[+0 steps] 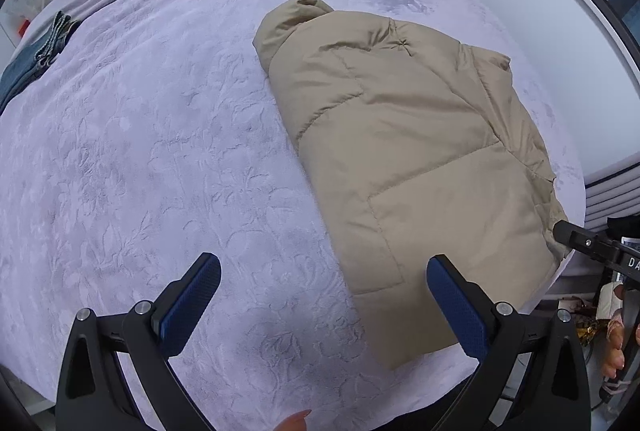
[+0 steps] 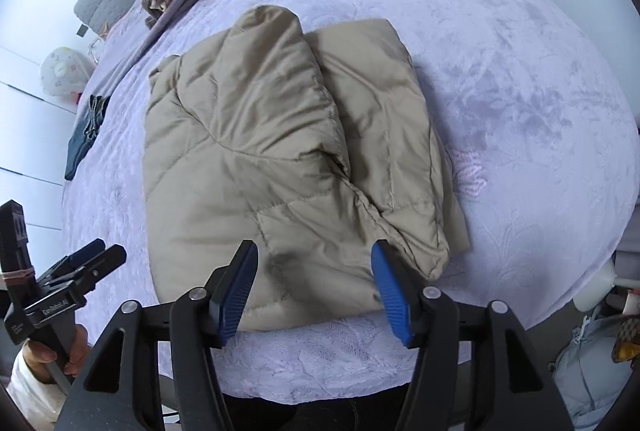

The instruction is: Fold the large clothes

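Grippers hung empty as we watched: left gripper [image 1: 323, 305] gaped widest, right gripper [image 2: 314, 285] parted above the folded tan jacket [image 2: 280, 159].

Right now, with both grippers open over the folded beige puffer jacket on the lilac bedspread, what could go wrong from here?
1. The beige quilted puffer jacket looks puffy; with the right gripper open above it and nothing pinning it, the folded-over sleeve may spring back open.
2. The jacket's near hem lies close to the edge of the lilac embossed bedspread, so a nudge could slide it off.
3. The left gripper hangs partly over bare bedspread and might pinch it when regrasping.
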`<state>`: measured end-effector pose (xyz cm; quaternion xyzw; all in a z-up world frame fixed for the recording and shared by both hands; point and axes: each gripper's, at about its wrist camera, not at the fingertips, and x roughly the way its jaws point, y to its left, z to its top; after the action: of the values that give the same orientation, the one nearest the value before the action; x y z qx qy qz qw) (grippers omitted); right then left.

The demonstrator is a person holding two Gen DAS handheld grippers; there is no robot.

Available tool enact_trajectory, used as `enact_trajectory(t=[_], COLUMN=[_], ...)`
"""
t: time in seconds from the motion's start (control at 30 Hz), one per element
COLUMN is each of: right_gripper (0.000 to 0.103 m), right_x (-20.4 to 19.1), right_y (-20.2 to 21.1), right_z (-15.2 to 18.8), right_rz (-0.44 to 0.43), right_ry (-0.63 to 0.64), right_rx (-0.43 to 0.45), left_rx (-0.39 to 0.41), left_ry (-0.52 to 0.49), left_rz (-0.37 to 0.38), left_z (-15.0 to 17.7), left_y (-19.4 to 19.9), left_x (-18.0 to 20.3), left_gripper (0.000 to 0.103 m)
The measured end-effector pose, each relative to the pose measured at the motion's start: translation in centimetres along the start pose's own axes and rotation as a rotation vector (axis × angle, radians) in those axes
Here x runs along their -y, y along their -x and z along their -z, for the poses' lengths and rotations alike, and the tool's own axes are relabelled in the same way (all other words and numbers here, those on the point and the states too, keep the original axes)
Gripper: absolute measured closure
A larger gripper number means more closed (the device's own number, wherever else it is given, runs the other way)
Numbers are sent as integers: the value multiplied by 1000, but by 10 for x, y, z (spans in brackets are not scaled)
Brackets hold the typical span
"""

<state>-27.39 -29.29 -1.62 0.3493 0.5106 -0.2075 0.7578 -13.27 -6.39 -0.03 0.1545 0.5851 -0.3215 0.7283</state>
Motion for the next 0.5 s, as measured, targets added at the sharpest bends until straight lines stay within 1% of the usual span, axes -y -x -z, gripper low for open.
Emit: enact_trajectory(t=[0.07,0.1,0.2,0.23,0.3,0.43,0.5], right_gripper=[32,26,25,23,20,16,16], right_x=[-2,-1,6,17,27,51,62], right_y=[5,3,0,4,1,-8,-14], right_z=[-11,-20,-39,-37,-49,-71,-82], right_rz=[-16,-23,-40,-43,-50,-65,-87], right_ry=[16,23,46,50,55,54,48], right_rx=[8,6,-11,-17,-32,-58,-80], left_rx=[-3,-6,-14,-9,-5,-14,-25], left_ry=[7,14,49,66,102,159,174], left_rz=[-1,3,19,14,15,52,87], left_z=[-2,-3,-7,-9,-14,-26,-32], left_y=[-3,-5,-12,-13,-16,-23,-27], left_x=[1,1,3,3,4,5,7], left_gripper=[0,0,0,0,0,0,0])
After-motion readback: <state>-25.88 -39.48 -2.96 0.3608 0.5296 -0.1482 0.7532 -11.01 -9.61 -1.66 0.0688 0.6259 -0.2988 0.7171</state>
